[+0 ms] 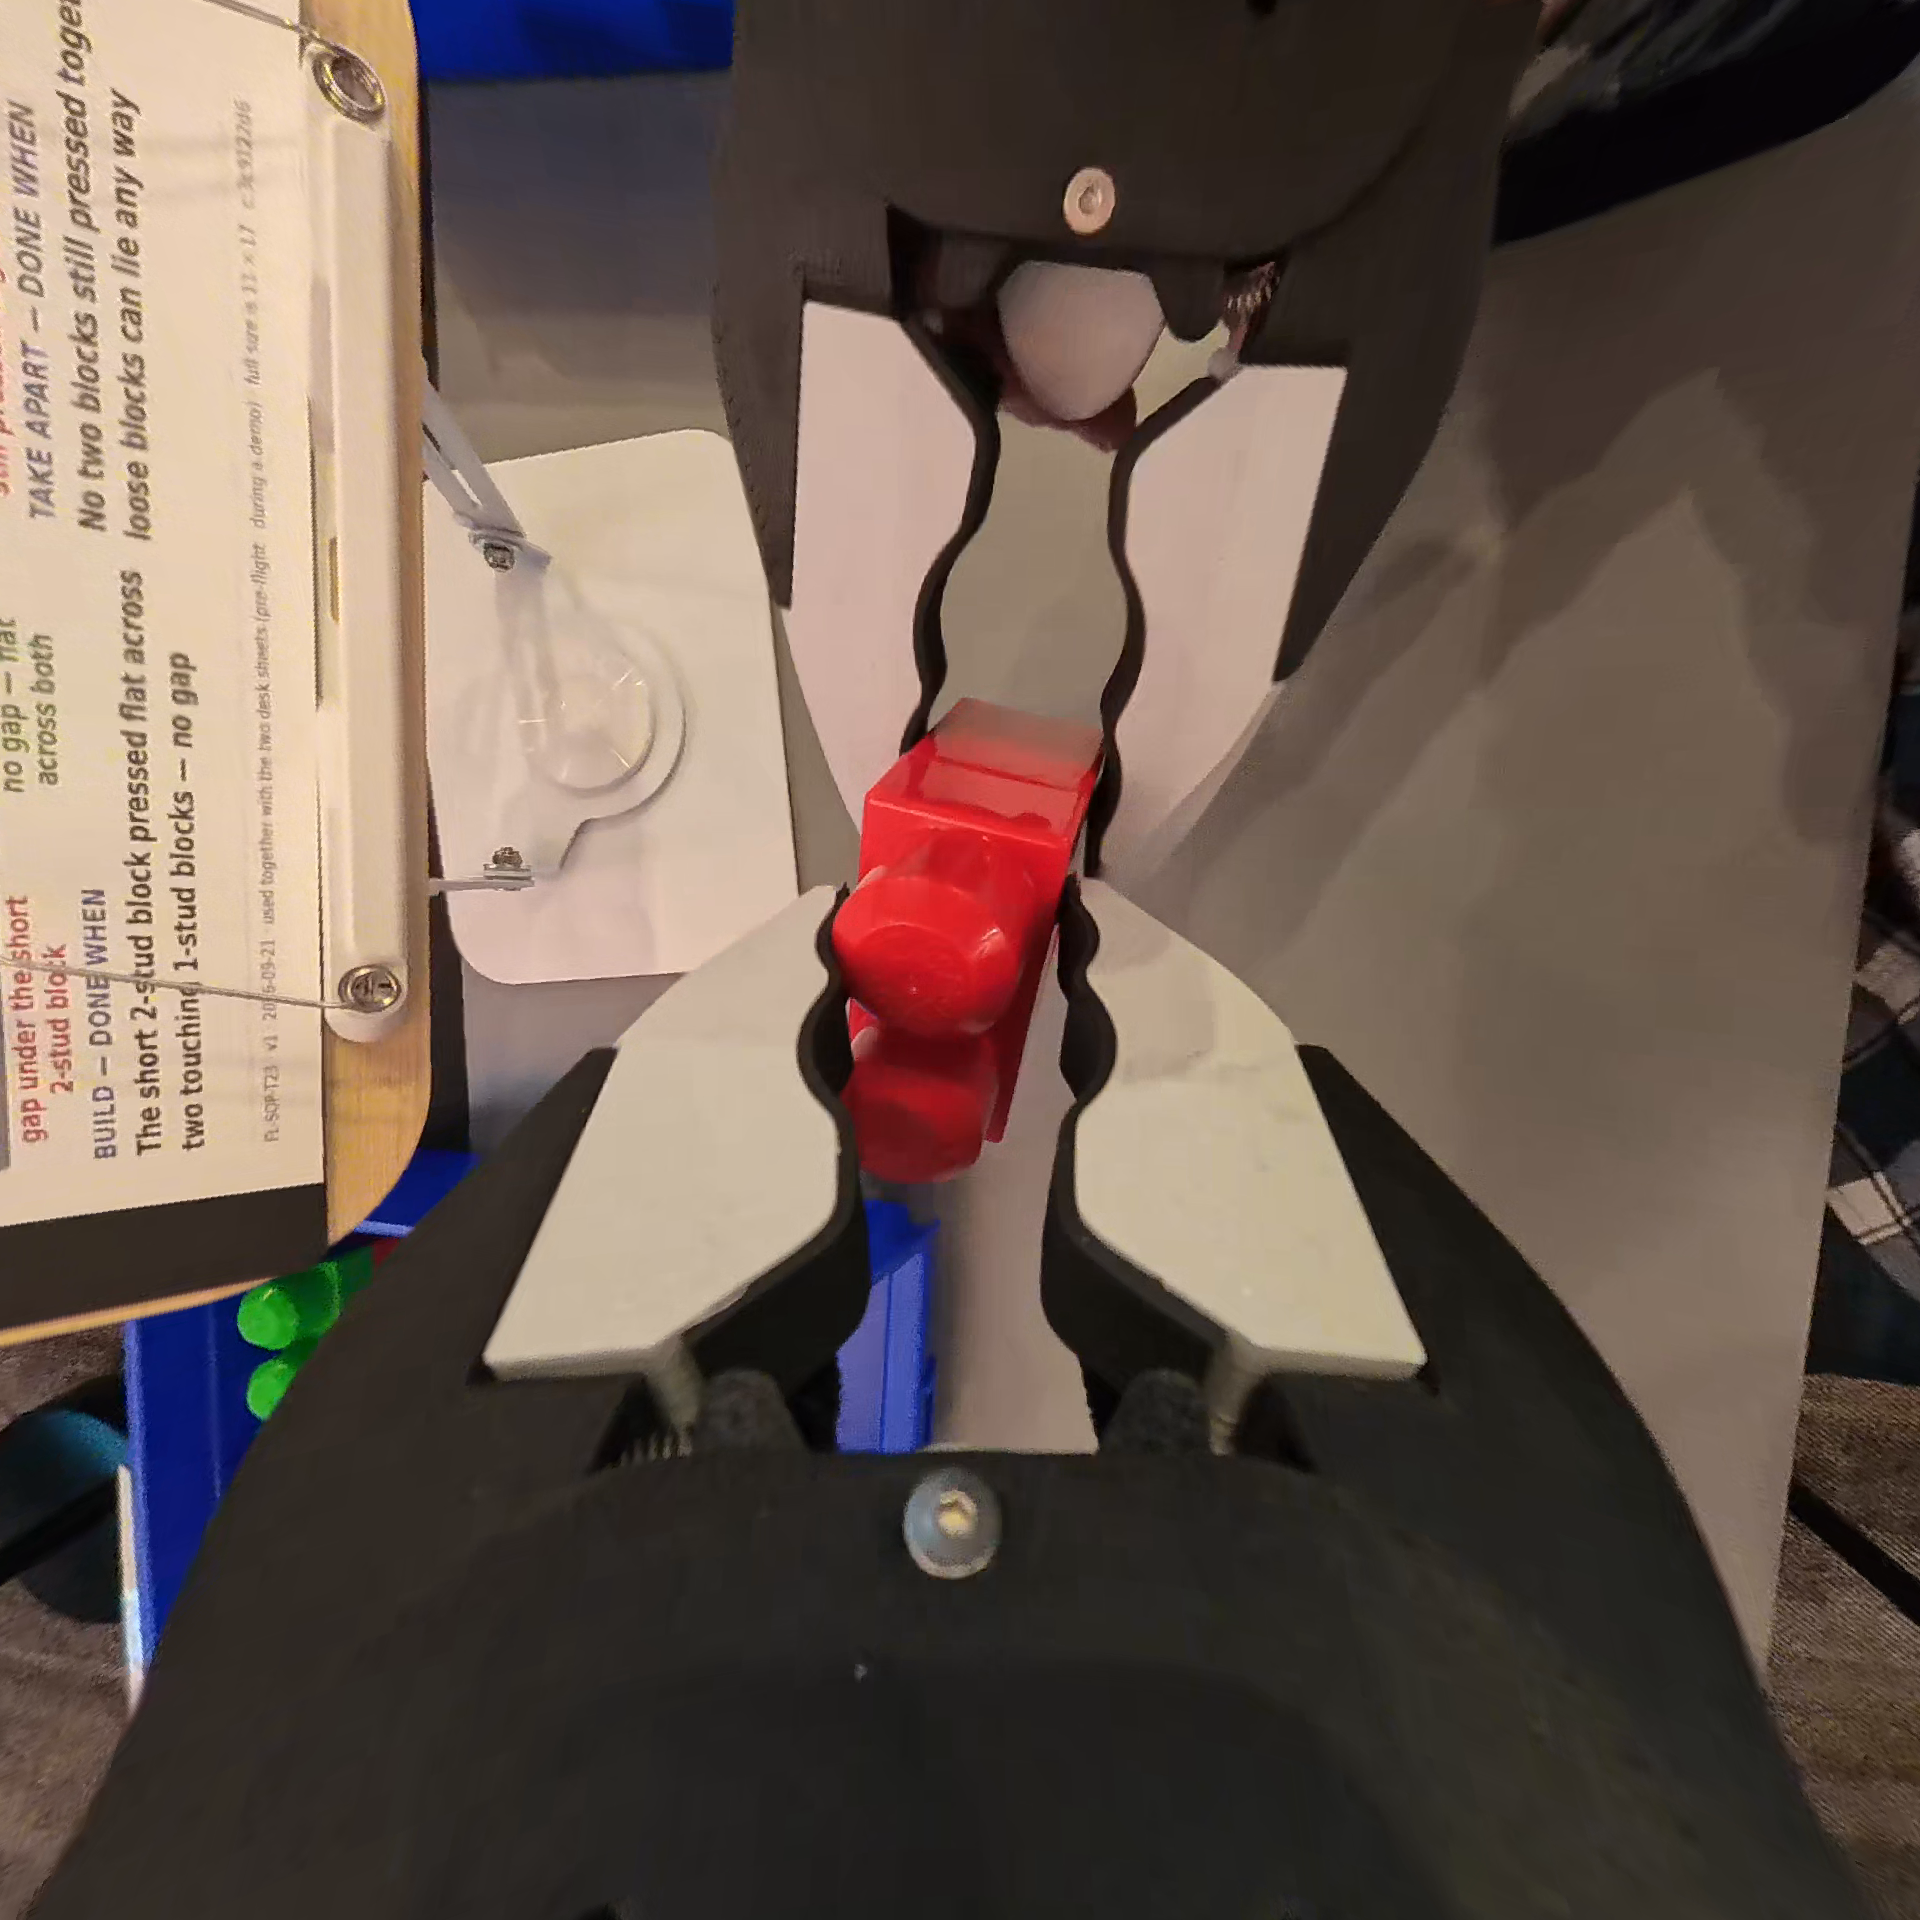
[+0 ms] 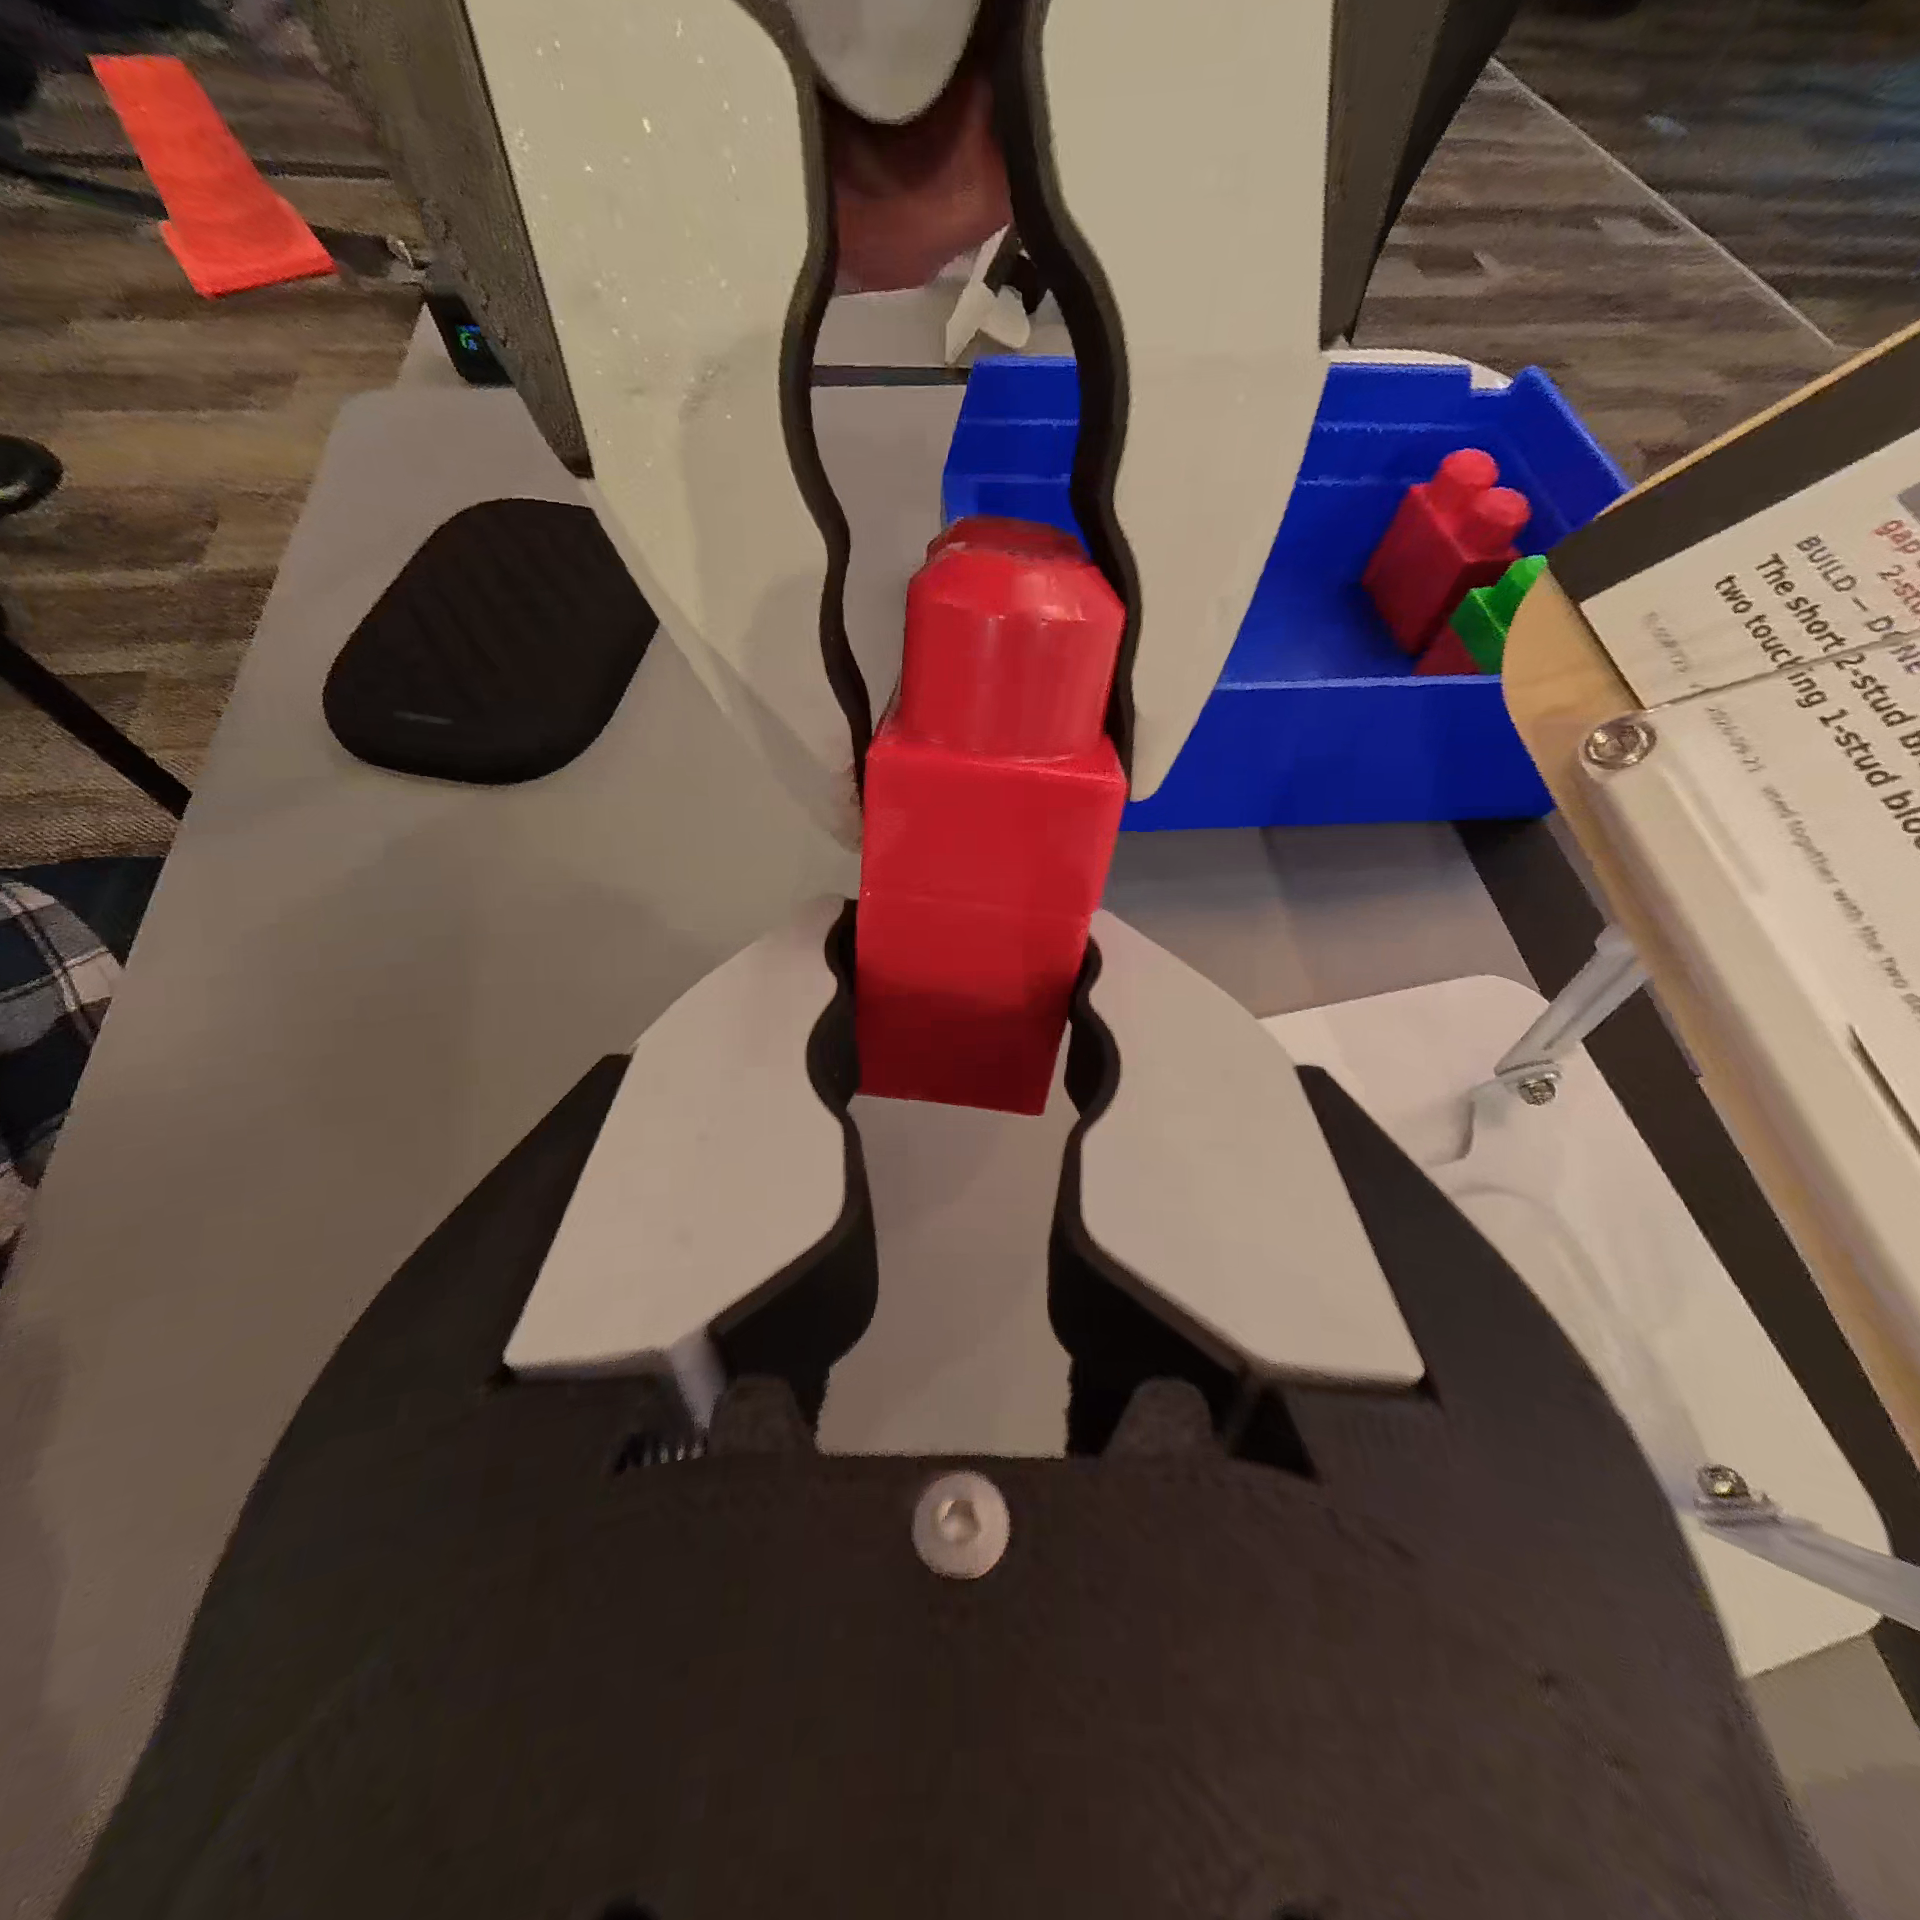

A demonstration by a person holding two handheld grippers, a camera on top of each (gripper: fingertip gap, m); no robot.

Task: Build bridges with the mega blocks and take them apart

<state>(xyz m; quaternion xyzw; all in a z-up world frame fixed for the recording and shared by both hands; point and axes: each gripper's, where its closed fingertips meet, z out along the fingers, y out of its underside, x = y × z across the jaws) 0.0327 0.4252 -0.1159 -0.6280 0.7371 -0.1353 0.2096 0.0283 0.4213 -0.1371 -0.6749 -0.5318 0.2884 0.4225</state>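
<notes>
Red block stack (image 2: 987, 862) held off surface (image 2: 312, 987), between both tools, long axis running tool to tool; left tool (image 1: 951, 977) clamped on stud end, right tool (image 2: 961, 997) clamped on base end; likely pull-apart along that axis

The pale grey surface (image 2: 312, 935) carries a blue bin (image 2: 1351, 748) at two o'clock, a black oval pad (image 2: 488, 644) at ten o'clock, and a white stand base (image 2: 1558, 1299) at four o'clock.
</notes>
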